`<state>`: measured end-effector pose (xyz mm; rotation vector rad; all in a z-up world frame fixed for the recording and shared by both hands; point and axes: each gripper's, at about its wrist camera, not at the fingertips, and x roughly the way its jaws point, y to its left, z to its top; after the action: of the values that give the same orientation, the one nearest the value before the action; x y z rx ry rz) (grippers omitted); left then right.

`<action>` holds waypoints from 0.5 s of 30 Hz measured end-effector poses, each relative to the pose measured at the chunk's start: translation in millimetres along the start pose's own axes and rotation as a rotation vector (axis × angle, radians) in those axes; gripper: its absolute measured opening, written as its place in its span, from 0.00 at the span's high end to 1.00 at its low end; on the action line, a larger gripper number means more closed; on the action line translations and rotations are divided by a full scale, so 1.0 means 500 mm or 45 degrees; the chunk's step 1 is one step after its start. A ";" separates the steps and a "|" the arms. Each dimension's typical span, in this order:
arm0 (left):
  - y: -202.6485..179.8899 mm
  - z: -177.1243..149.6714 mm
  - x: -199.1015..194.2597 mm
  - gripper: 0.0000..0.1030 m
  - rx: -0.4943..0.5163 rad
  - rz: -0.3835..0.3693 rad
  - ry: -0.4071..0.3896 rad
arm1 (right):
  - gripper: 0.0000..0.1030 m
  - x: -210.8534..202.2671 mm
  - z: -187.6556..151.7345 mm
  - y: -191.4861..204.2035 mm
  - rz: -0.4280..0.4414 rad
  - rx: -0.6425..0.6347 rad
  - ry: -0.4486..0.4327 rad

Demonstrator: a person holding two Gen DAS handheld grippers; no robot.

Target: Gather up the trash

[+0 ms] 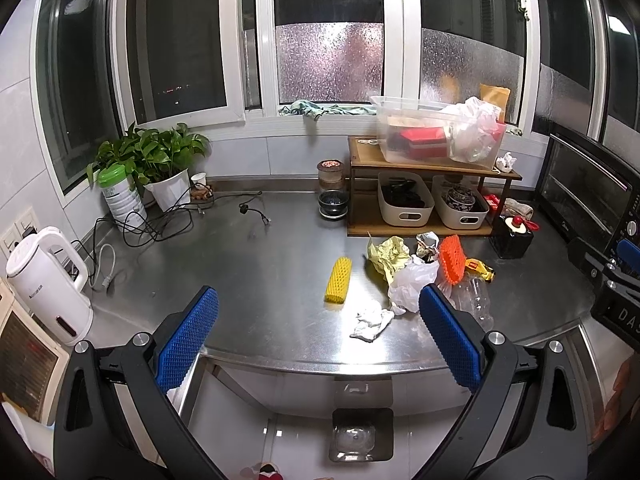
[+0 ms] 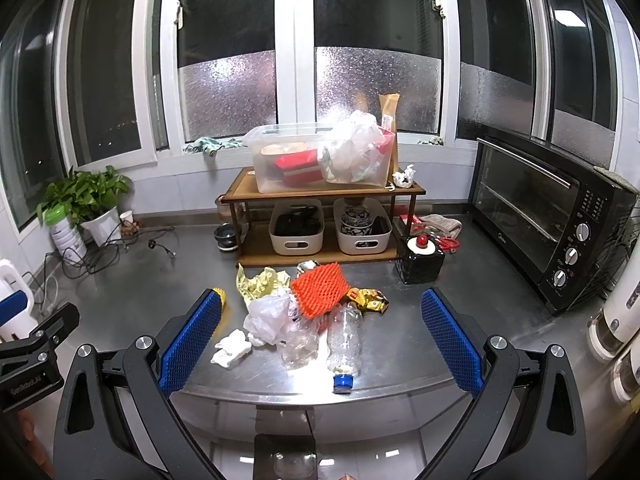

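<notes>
Both grippers hang level in front of the near edge of the steel counter (image 1: 248,264), pointing toward the far windows. The left gripper (image 1: 320,332) has its blue pads (image 1: 186,340) spread wide, holding nothing; it sits to the left of the trash. The right gripper (image 2: 322,338) is likewise spread wide and empty, its fingers framing the trash pile from the near side.

The trash lies loose on the counter, near the front edge, just in front of a wooden shelf (image 2: 320,194). A yellow foam sleeve (image 1: 339,279) lies apart to the left. A white crumpled tissue (image 2: 233,347) sits nearest the edge. Beside it are a white plastic bag (image 2: 266,316), crumpled yellow paper (image 2: 260,280), an orange foam net (image 2: 318,288), a gold wrapper (image 2: 370,300) and a clear plastic bottle (image 2: 345,336) lying on its side, its blue cap (image 2: 343,383) at the counter's edge.
</notes>
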<state>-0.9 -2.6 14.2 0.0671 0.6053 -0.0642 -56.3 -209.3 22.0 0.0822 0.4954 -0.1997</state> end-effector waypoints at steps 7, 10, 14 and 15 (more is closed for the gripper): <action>-0.006 0.009 0.000 0.08 0.019 0.001 -0.001 | 0.03 0.002 0.005 -0.011 -0.015 0.031 -0.010; -0.009 0.011 0.004 0.08 0.025 -0.007 0.001 | 0.03 0.004 0.011 -0.013 -0.025 0.032 -0.013; -0.005 0.012 0.012 0.08 0.034 -0.008 0.008 | 0.03 0.012 0.013 -0.013 -0.046 0.023 -0.034; -0.004 0.012 0.014 0.08 0.033 -0.008 0.010 | 0.03 0.014 0.012 -0.013 -0.053 0.014 -0.045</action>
<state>8.4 -5.4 15.1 0.0906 0.6126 -0.0780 -48.7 -217.5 23.8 0.0788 0.4609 -0.2438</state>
